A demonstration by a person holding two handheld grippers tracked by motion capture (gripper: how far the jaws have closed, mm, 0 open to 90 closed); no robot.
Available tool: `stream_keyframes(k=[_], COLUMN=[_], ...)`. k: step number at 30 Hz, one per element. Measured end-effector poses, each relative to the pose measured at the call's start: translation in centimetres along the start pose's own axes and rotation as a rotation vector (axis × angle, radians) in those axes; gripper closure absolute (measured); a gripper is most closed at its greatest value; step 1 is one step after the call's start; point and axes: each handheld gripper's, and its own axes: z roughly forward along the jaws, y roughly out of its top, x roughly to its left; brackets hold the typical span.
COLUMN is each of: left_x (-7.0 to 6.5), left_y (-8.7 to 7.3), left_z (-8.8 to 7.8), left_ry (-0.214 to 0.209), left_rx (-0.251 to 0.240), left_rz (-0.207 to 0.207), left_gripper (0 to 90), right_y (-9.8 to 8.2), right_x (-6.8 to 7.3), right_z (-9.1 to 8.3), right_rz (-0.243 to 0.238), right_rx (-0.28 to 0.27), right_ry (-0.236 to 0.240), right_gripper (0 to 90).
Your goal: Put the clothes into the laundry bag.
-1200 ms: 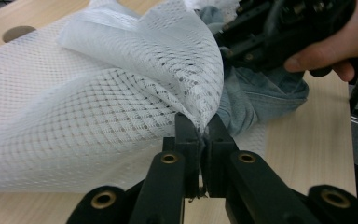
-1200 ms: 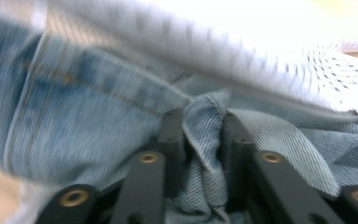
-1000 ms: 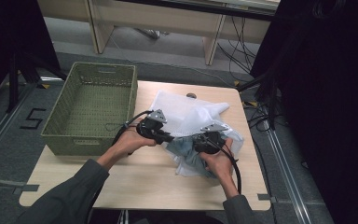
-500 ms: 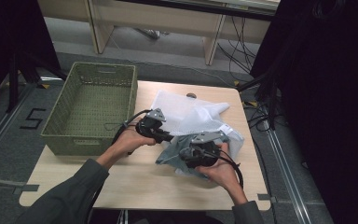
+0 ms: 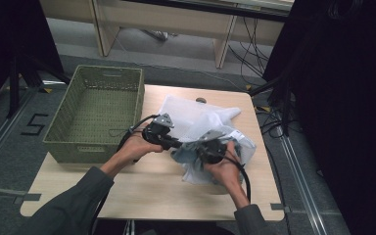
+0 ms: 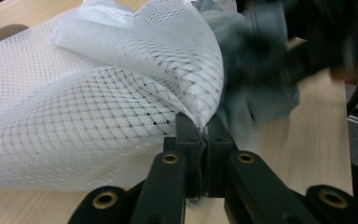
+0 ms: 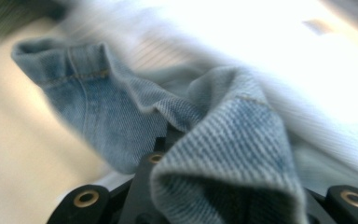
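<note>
A light wooden table (image 5: 142, 188) occupies the centre of the high view, with grey floor around it. A green woven basket (image 5: 97, 113) stands on the table's left part, left of centre in the frame; nothing can be made out inside it. Right of the basket, at frame centre, a white mesh bag (image 5: 188, 111) lies spread on the table top. A pale blue denim garment (image 5: 188, 152) is bunched at the bag's lower edge, just below centre, partly wrapped by the mesh.

Two forearms in grey sleeves enter from the bottom of the high view. The left gripper (image 5: 176, 144) sits just left of the bundle, its tip against the mesh. In the left gripper view its jaws are pressed together on a fold of the mesh bag (image 6: 121, 93) at lower centre, and the mesh fans out over the left half of the frame.

The right gripper (image 5: 201, 148) is at the bundle, slightly right of centre. In the right gripper view the denim garment (image 7: 242, 140) is draped over the jaws at the bottom centre and hides their tips; the cloth appears pinched there, but how far the jaws are closed cannot be told. That view is blurred.
</note>
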Motion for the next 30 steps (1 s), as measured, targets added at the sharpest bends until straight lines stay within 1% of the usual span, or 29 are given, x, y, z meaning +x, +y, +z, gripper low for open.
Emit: stream_keyframes(k=[2, 3, 4, 6, 7, 8, 9, 10, 11, 12, 13, 14, 15, 16, 17, 18, 19, 20, 21, 22, 23, 24, 25, 26, 27, 28, 29, 30], left_x=[-0.2, -0.3, -0.4, -0.4, -0.4, -0.3, -0.3, -0.2, -0.2, -0.3, -0.5, -0.6, -0.8, -1.2, -1.4, -1.8, -2.0, -2.3, -2.6, -2.9, -3.3, -3.8, -4.2, -4.4, -4.7, -4.9, -5.1, -5.3], left_y=[0.2, 0.3, 0.4, 0.5, 0.4, 0.4, 0.3, 0.2, 0.1, -0.1, -0.3, -0.6, -0.8, -1.1, -1.1, -1.2, -1.2, -1.1, -1.1, -1.2, -1.6, -2.1, -2.8, -3.5, -4.2, -4.8, -5.3, -5.8], left_z=[0.0, 0.0, 0.0, 0.0, -0.1, -0.1, -0.1, -0.1, 0.0, 0.3, 0.6, 1.0, 1.4, 1.8, 1.9, 1.9, 1.7, 1.4, 0.8, 0.4, 0.0, -0.1, -0.1, 0.0, 0.3, 0.8, 1.3, 2.0], left_ry=[-0.010, -0.010, -0.012, -0.018, -0.019, -0.020, -0.022, -0.024, -0.030, -0.034, -0.031, -0.027, -0.030, -0.024, -0.020, -0.001, 0.016, 0.043, 0.081, 0.110, 0.123, 0.121, 0.124, 0.132, 0.143, 0.130, 0.107, 0.094], left_rx=[-0.013, -0.013, -0.013, -0.018, -0.021, -0.019, -0.020, -0.019, -0.014, -0.008, -0.002, 0.020, 0.035, 0.038, 0.040, 0.037, 0.036, 0.030, 0.040, 0.028, 0.018, 0.009, 0.012, 0.033, 0.052, 0.068, 0.083, 0.088], left_rz=[0.002, 0.004, 0.005, 0.011, 0.007, 0.006, 0.004, 0.002, -0.002, -0.011, -0.011, 0.005, 0.017, 0.009, 0.016, 0.010, 0.014, 0.027, 0.057, 0.058, 0.022, -0.011, -0.019, -0.003, -0.027, -0.043, -0.058, -0.085], left_gripper=[86.9, 86.8, 86.8, 86.8, 86.8, 86.8, 86.8, 86.7, 86.2, 84.1, 80.8, 78.0, 77.1, 75.3, 69.7, 63.8, 58.4, 56.4, 53.3, 49.7, 48.5, 47.8, 47.4, 47.2, 45.3, 44.0, 44.0, 43.4], right_y=[0.5, 0.6, 0.6, 0.4, 0.3, 0.1, -0.4, -0.6, -0.8, -0.8, -0.8, -0.7, -0.7, -0.6, -0.8, -0.8, -0.9, -1.1, -1.2, -1.1, -1.1, -1.2, -1.2, -1.2, -1.2, -1.3, -1.3, -1.3], right_x=[-1.9, -2.4, -2.9, -3.0, -2.8, -2.5, -2.3, -2.1, -2.1, -2.3, -2.5, -2.6, -2.8, -2.8, -3.1, -3.0, -3.0, -3.2, -3.3, -3.2, -3.2, -3.3, -3.3, -3.1, -3.2, -3.1, -3.2, -3.1], right_z=[-0.6, -0.4, 0.1, 1.5, 2.3, 3.1, 4.0, 4.3, 4.6, 4.6, 4.3, 4.0, 3.8, 3.5, 3.5, 3.4, 3.3, 3.4, 3.4, 3.3, 3.2, 3.3, 3.3, 3.2, 3.2, 3.1, 3.1, 3.1], right_rz=[0.085, 0.136, 0.133, 0.142, 0.159, 0.158, 0.161, 0.165, 0.158, 0.162, 0.170, 0.196, 0.200, 0.232, 0.205, 0.224, 0.233, 0.215, 0.215, 0.238, 0.244, 0.222, 0.222, 0.248, 0.234, 0.233, 0.232, 0.235], right_rx=[-0.035, -0.057, -0.056, -0.044, -0.019, 0.018, 0.043, 0.053, 0.047, 0.040, 0.035, 0.021, 0.007, 0.009, 0.004, 0.006, 0.005, -0.002, -0.006, -0.001, 0.001, -0.005, -0.007, -0.001, -0.002, -0.005, -0.005, -0.003], right_ry=[-0.022, -0.027, -0.039, -0.060, -0.055, -0.052, -0.045, -0.038, -0.041, -0.040, -0.028, -0.020, -0.010, -0.002, -0.007, -0.001, 0.002, 0.004, 0.009, 0.018, 0.023, 0.017, 0.013, 0.020, 0.017, 0.016, 0.014, 0.015], right_gripper=[78.8, 78.7, 78.6, 78.3, 78.0, 77.6, 77.1, 76.7, 76.5, 76.3, 76.1, 75.8, 75.4, 75.2, 75.1, 74.9, 74.7, 74.6, 74.3, 74.1, 73.9, 73.8, 73.6, 73.3, 73.0, 72.8, 72.4, 72.3])
